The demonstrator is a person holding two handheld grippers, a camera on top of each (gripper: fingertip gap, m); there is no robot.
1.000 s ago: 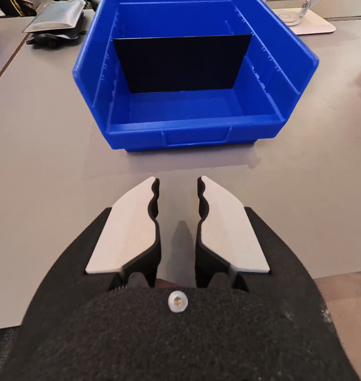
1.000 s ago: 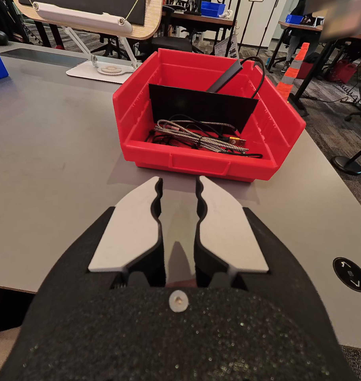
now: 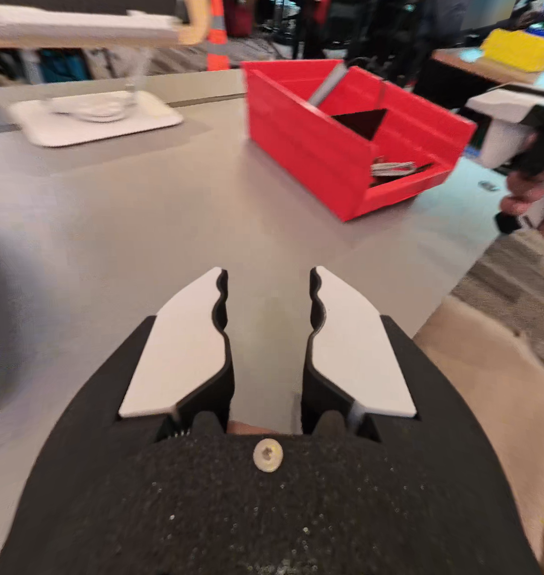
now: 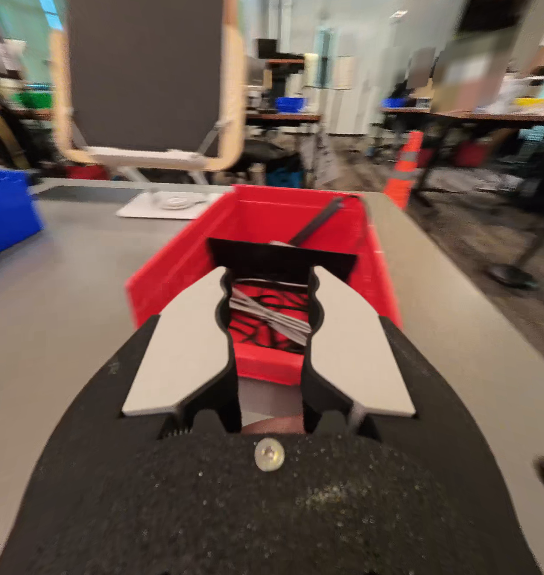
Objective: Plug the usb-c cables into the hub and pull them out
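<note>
Both grippers, left and right, are spread and empty. Cables lie coiled in the red bin, front compartment. Step: reaching in. Next: right gripper needs a clean pinch near a plug.

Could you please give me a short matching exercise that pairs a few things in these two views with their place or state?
Things:
1. cables
2. black divider
3. left gripper
4. blue bin

Places or states:
A. open, above bare table
B. front of the red bin
C. far left on the table
D. upright across the red bin

Pairs: 1-B, 2-D, 3-A, 4-C
</note>
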